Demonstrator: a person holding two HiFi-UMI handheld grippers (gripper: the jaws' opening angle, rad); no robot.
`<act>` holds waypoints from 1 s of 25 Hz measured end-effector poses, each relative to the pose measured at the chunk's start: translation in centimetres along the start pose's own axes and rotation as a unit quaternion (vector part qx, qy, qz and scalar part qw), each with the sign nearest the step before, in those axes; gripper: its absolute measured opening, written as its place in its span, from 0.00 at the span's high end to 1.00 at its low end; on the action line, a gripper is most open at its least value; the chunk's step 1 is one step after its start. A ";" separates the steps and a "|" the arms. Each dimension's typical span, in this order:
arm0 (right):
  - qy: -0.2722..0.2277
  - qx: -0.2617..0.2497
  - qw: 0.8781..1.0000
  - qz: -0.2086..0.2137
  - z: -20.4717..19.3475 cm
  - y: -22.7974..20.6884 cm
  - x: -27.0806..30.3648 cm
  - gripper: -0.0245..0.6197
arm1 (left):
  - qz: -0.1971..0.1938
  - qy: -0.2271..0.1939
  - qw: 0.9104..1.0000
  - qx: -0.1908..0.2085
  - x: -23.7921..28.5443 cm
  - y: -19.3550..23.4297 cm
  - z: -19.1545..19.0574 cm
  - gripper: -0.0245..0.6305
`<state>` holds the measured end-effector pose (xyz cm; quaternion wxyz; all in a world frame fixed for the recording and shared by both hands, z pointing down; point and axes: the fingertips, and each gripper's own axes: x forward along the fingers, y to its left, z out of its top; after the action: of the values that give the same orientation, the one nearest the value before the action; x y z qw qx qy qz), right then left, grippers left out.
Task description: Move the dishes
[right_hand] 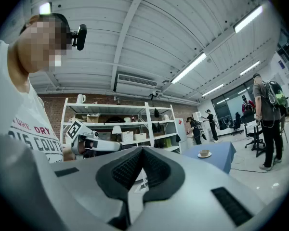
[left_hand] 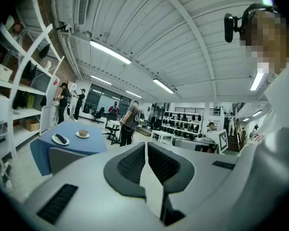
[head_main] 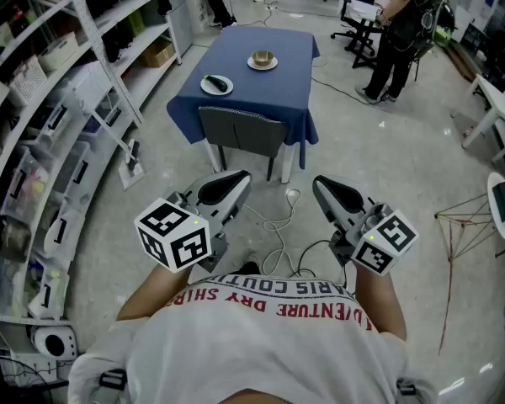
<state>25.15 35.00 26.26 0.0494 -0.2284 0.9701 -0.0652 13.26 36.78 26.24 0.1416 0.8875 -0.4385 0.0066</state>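
Table point(head_main: 273, 99) in the upper centre of the head view, draped in a smooth dark-blue cloth that hangs in soft folds at the corners. Two round white dishes sit on it, apart from each other. A plate point(head_main: 209, 87) near the cloth's left edge carries a dark oblong object point(head_main: 218, 82). A saucer point(head_main: 262, 65) farther up holds a small tan bowl point(head_main: 263, 57) with a glossy rim. Grey padded chair point(head_main: 240, 133) with a pale stitched top edge, its back just beside the table's near side. Floor point(head_main: 379, 150) is pale, speckled and faintly shiny; thin white cable point(head_main: 278, 225) loops across it. White metal shelving point(head_main: 93, 49) runs up the left of the frame.

Left gripper point(head_main: 227, 189) and right gripper point(head_main: 335, 196) sit in the lower half of the frame, well apart from the table. Both are smooth grey moulded shells with black ribbed pads. The left one carries a marker cube point(head_main: 174, 234) of black-and-white squares.

In the left gripper view, the left gripper point(left_hand: 145, 146) has its pads pressed together at the tips, nothing between them. In the right gripper view, the right gripper point(right_hand: 141, 151) is likewise fully closed and empty.
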 end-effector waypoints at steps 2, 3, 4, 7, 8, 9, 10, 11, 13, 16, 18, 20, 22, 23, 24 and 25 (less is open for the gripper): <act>-0.001 -0.002 1.000 0.000 0.1 0.0 -0.3 0.93 | 0.000 0.000 1.000 0.000 0.2 -0.3 -0.1 0.90; -0.002 -0.003 1.000 0.000 0.1 0.1 -0.4 0.93 | 0.000 0.000 1.000 0.000 0.3 -0.5 -0.1 0.90; -0.003 -0.004 1.000 0.000 0.1 0.1 -0.6 0.93 | 0.000 0.000 1.000 -0.001 0.4 -0.6 0.0 0.90; -0.005 -0.004 1.000 -0.004 0.0 0.0 -1.1 0.93 | 0.004 -0.004 1.000 -0.003 0.7 -0.7 0.1 0.90; -0.002 -0.005 1.000 -0.006 -0.1 -0.1 -1.2 0.93 | 0.005 -0.004 1.000 -0.004 0.8 -0.7 0.0 0.90; 0.001 -0.006 1.000 -0.007 -0.3 -0.3 -1.3 0.93 | 0.006 -0.003 1.000 -0.005 1.0 -0.6 -0.1 0.90; 0.005 -0.007 1.000 -0.008 -0.6 -0.5 -1.3 0.93 | 0.006 -0.001 1.000 -0.006 1.2 -0.6 -0.4 0.90; 0.006 -0.006 1.000 -0.007 -0.7 -0.6 -1.4 0.93 | 0.006 0.002 1.000 -0.007 1.4 -0.5 -0.7 0.90; 0.002 -0.005 1.000 -0.004 -0.8 -0.8 -1.3 0.93 | 0.006 0.006 1.000 -0.011 1.7 -0.2 -1.2 0.90; -0.003 -0.017 1.000 -0.009 -0.5 -1.4 -0.6 0.92 | 0.004 0.005 1.000 -0.015 2.1 0.6 -1.1 0.90; -0.004 -0.015 1.000 -0.014 -0.5 -2.2 0.2 0.92 | 0.004 0.003 1.000 -0.015 2.4 1.4 -0.9 0.90; -0.003 -0.009 1.000 -0.014 -0.7 -3.1 1.0 0.92 | 0.005 0.001 1.000 -0.016 2.8 2.3 -0.8 0.90; 0.001 -0.013 1.000 -0.017 -1.0 -4.0 1.9 0.92 | 0.006 0.000 1.000 -0.018 3.3 3.5 -0.7 0.90; 0.002 -0.015 1.000 -0.020 -1.0 -4.5 2.5 0.92 | 0.007 -0.001 1.000 -0.019 3.6 4.3 -0.6 0.90; 0.001 -0.016 1.000 -0.024 -0.9 -5.0 3.2 0.92 | 0.007 -0.001 1.000 -0.021 3.8 5.2 -0.5 0.90; -0.001 -0.016 0.999 -0.028 -0.8 -5.6 3.9 0.91 | 0.008 0.000 1.000 -0.024 4.0 6.2 -0.3 0.90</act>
<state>24.03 28.38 27.59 0.0453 -0.2560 0.9643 -0.0510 10.95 30.18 28.63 0.1625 0.8804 -0.4454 -0.0032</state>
